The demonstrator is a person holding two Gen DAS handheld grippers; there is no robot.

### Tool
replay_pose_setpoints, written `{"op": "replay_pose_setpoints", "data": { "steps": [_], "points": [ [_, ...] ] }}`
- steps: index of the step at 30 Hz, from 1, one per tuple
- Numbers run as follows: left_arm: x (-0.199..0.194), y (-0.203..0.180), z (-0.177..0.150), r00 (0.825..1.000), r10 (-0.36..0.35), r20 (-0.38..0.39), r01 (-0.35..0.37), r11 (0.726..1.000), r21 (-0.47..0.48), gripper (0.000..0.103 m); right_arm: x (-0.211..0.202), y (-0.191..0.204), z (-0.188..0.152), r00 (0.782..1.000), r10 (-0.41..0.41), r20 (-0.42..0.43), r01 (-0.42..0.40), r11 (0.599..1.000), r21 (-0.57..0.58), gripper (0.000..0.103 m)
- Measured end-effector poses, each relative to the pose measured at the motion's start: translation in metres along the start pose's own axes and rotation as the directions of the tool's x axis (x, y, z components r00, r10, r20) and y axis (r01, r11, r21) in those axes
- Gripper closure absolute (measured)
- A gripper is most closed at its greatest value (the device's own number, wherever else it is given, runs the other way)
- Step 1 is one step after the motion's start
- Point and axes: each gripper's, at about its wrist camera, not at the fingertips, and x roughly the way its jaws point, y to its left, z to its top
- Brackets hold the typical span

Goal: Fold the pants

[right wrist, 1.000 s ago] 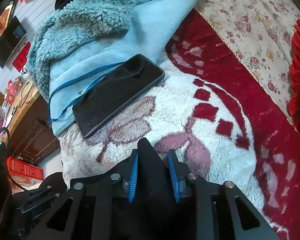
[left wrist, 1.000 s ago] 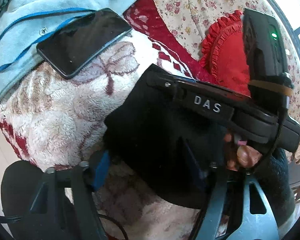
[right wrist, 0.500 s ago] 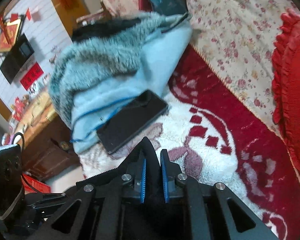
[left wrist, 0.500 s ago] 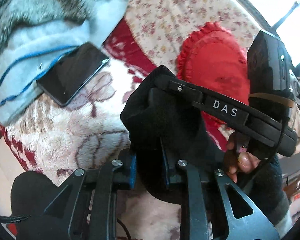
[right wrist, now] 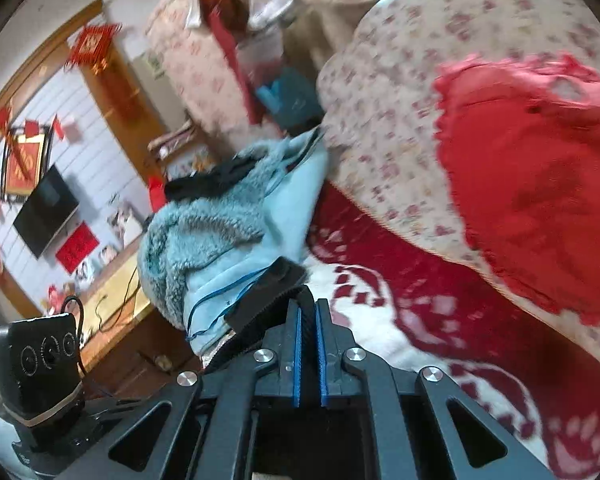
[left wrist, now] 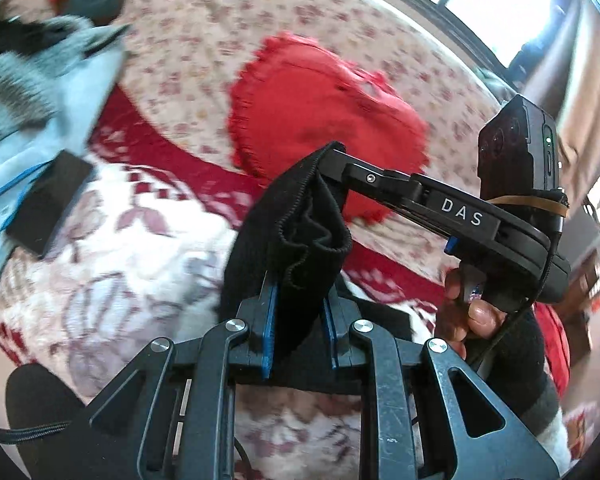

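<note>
Soft, light, limp black pants (left wrist: 296,240), likely to sag and bunch; both left tongs (left wrist: 299,312) and right tongs (right wrist: 309,344) clenched on their hemmed edge, best gripped there.

Red cushion (left wrist: 320,108) ahead — phone (left wrist: 48,204), blue fleece (right wrist: 220,248) leftward

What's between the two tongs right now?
A short span of the black pants, bunched, clamped by the left tongs and right tongs; nothing else, per the left wrist view.
</note>
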Motion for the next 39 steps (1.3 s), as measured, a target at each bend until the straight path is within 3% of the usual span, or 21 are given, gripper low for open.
{"op": "replay_pose_setpoints", "data": {
  "steps": [9,20,26,30,32,35,39],
  "points": [
    [0.046,-0.069,-0.027,0.991,-0.041,-0.126,0.061,0.986,0.157,0.085,-0.081,-0.06,-0.05,0.993,-0.075,0.086,0.059,0.984,0.168,0.097],
    [0.11,-0.099,-0.067,0.959,0.004,-0.283,0.072,0.964,0.255,0.085,-0.107,-0.132,-0.122,0.987,-0.155,0.041,0.129,0.922,0.365,0.097],
    [0.106,-0.106,-0.068,0.94,-0.022,-0.341,0.118,0.957,0.263,0.084,-0.115,-0.146,-0.137,0.973,-0.23,0.014,0.204,0.887,0.415,0.097],
    [0.084,-0.107,-0.06,0.914,-0.115,-0.39,0.221,0.945,0.24,0.069,-0.137,-0.146,-0.138,0.954,-0.3,0.023,0.258,0.853,0.453,0.094],
    [0.067,-0.109,-0.055,0.92,-0.128,-0.371,0.242,0.929,0.28,0.061,-0.152,-0.142,-0.14,0.949,-0.312,0.044,0.255,0.842,0.476,0.088],
    [0.051,-0.098,-0.043,0.936,-0.114,-0.334,0.221,0.927,0.304,0.052,-0.165,-0.132,-0.144,0.953,-0.294,0.08,0.215,0.834,0.508,0.064],
    [0.055,-0.073,-0.027,0.964,-0.021,-0.265,0.105,0.946,0.307,0.05,-0.16,-0.12,-0.151,0.963,-0.26,0.067,0.188,0.831,0.524,0.059]
  ]
}}
